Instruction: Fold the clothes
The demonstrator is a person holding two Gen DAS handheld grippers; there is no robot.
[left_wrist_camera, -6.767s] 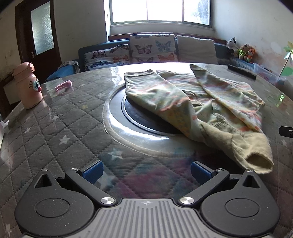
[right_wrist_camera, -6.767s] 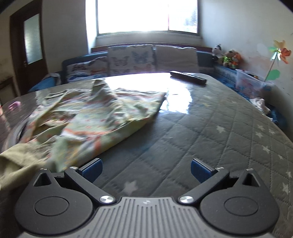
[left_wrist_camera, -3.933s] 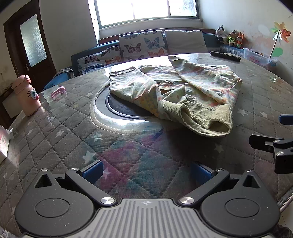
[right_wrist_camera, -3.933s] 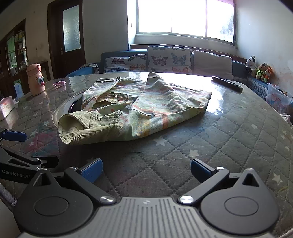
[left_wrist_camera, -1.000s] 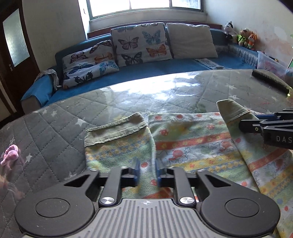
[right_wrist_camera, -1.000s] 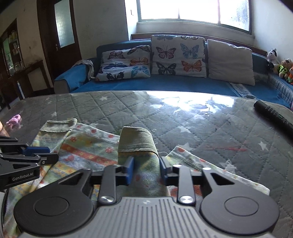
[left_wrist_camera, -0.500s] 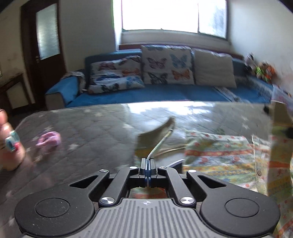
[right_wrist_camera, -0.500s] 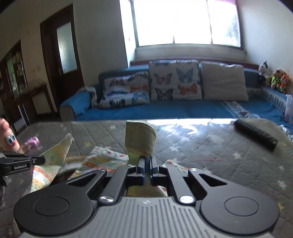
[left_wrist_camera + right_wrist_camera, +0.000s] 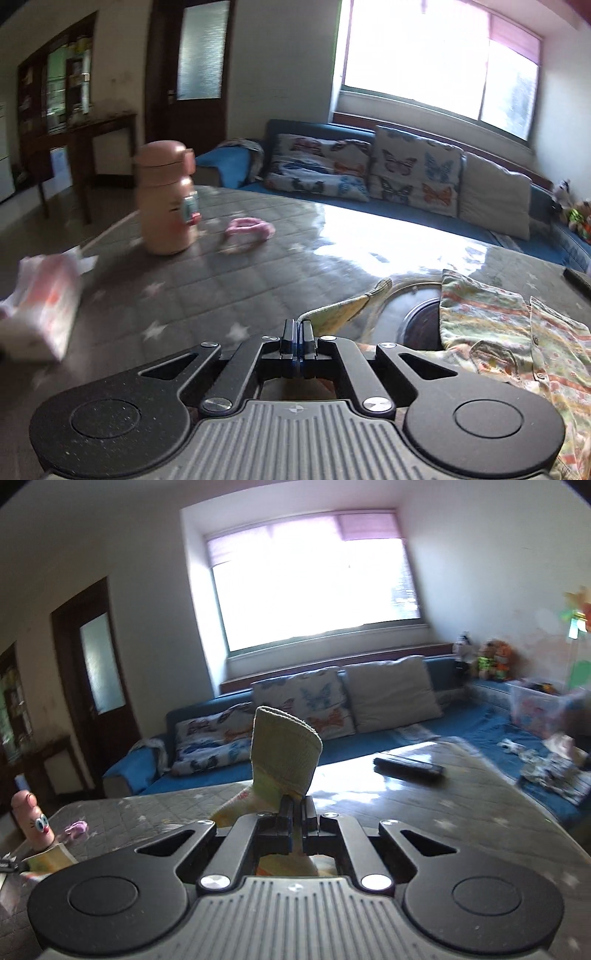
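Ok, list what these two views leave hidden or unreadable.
- Left wrist view: where the left tongs pinch the garment is hidden behind their own black body.
- Left wrist view: the tissue pack is blurred and cut by the edge.
- Right wrist view: below the sleeve cuff, the right tongs hide the garment.

Black hand-held gripper [image 9: 297, 334], blue pads, silver screws

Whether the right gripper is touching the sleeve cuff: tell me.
Touching. In the right wrist view the right gripper is shut on the sleeve just below the cuff, which sticks up past the fingertips.
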